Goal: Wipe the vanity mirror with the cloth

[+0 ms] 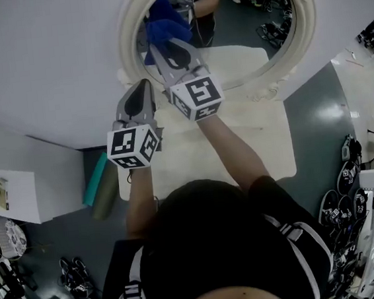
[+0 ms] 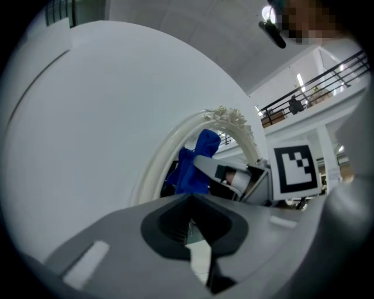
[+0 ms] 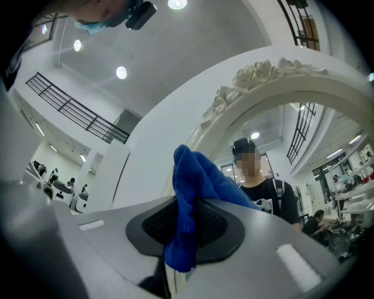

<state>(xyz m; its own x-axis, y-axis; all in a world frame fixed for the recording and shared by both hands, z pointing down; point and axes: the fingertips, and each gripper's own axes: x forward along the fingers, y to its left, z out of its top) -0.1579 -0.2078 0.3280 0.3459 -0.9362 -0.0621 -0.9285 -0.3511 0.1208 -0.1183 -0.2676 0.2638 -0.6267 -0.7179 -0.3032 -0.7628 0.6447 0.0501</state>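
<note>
right gripper (image 1: 164,43) clamps the blue cloth (image 1: 164,23) at the vanity mirror (image 1: 244,60)'s left side, wiping seemingly under way; left gripper (image 1: 144,85) closed, empty; next, sweep rightward across the glass

The cloth (image 3: 196,181) is soft, fuzzy blue fabric. The mirror (image 1: 247,29) glass is glossy; its carved frame (image 3: 274,73) looks matt cream, perhaps painted plaster. The right gripper (image 3: 182,201) is smooth matt grey plastic.

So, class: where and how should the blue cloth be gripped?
Pinch a bunched fold of the blue cloth from the side away from the mirror, as the right claw does: it is limp, so a wad beyond the tips faces the glass.
</note>
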